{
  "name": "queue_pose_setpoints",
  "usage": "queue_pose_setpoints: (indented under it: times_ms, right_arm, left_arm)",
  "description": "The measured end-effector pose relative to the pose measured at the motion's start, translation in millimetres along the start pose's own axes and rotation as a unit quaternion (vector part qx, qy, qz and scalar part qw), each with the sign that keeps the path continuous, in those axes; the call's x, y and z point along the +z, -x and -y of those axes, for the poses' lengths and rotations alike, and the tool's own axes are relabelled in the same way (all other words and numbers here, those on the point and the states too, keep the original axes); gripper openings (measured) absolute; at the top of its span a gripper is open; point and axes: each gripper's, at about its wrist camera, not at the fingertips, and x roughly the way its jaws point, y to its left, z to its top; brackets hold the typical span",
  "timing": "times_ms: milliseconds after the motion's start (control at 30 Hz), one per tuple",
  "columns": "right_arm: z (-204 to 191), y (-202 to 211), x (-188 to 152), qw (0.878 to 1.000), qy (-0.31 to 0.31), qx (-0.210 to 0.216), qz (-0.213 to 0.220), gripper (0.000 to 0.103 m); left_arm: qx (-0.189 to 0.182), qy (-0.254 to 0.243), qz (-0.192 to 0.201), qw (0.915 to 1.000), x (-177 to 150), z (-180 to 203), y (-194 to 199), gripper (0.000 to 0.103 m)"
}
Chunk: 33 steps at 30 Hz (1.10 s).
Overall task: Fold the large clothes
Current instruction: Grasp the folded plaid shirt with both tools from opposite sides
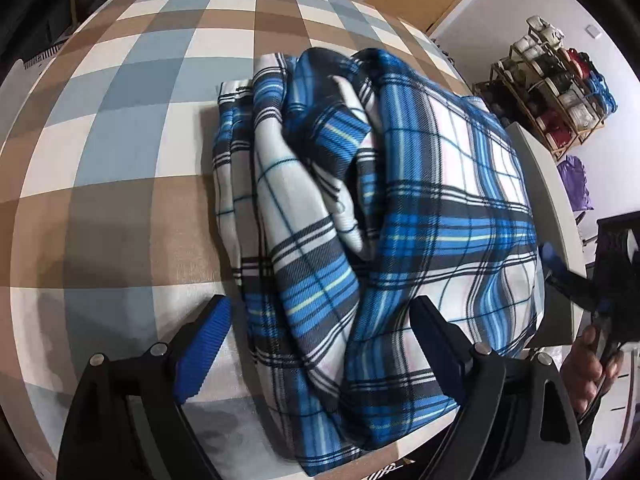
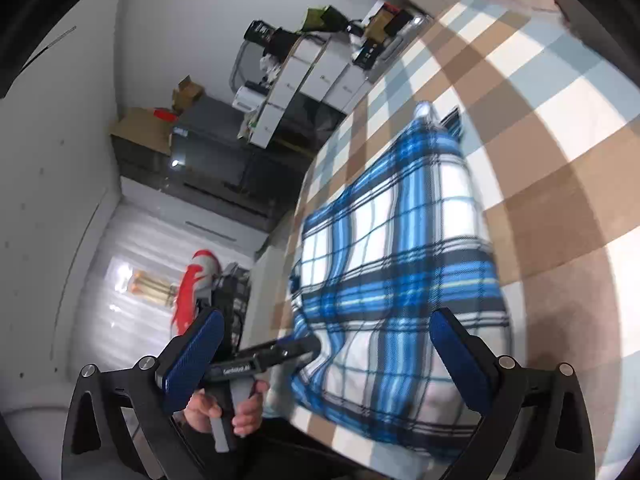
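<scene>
Checked desk (image 1: 120, 128) bore soft, light plaid garment (image 1: 400, 208); my left claw (image 1: 320, 344) gaped, straddling its lower-frame fold, right claw (image 2: 324, 352) released.

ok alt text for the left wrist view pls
A folded blue and white plaid garment lies bunched on a checked tablecloth. The open left gripper straddles its near edge, pads not pressing. A shoe rack stands far right.
</scene>
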Motion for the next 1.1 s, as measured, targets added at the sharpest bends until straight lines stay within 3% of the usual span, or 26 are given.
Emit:
queue_pose_setpoints:
  times_ms: [100,167,267,400,467,700,833,867,967,1033,1100]
  right_arm:
    - [6,3,7,1.000,-0.005,-0.025,0.012,0.103]
    - [11,0,14,0.999,-0.006,-0.045,0.000,0.103]
    - [17,-12,24,0.996,0.001,-0.080,-0.029,0.103]
    - [25,-39,30,0.988,0.015,-0.111,-0.102,0.103]
    - [31,-50,30,0.982,0.017,-0.133,-0.131,0.103]
    - [20,-74,31,0.973,0.063,-0.133,-0.177,0.103]
    - [11,-86,29,0.966,0.094,-0.159,-0.179,0.103]
    - [10,-86,28,0.966,0.095,-0.165,-0.174,0.100]
    - [9,-81,23,0.961,0.107,-0.206,-0.151,0.074]
    - [11,-71,19,0.963,0.109,-0.205,-0.139,0.065]
    - [11,-65,17,0.964,0.110,-0.207,-0.127,0.055]
  left_arm:
    - [-0.021,-0.007,-0.005,0.9997,1,-6,5,0.091]
    - [-0.063,-0.011,-0.028,0.9976,4,-11,6,0.100]
    - [-0.132,0.021,-0.046,0.9900,12,-28,5,0.101]
    - [-0.180,0.055,-0.061,0.9803,19,-46,4,0.101]
    - [-0.179,0.059,-0.057,0.9805,16,-46,6,0.101]
    - [-0.131,0.002,-0.029,0.9910,14,-13,-1,0.101]
    - [-0.109,-0.018,-0.014,0.9938,17,-6,-6,0.101]
    - [-0.105,-0.020,-0.011,0.9943,16,-6,-6,0.101]
    - [-0.111,0.001,-0.003,0.9938,18,-12,-6,0.101]
    - [-0.116,0.012,0.002,0.9932,17,-14,-5,0.100]
    - [-0.101,0.002,0.005,0.9949,15,-12,-5,0.085]
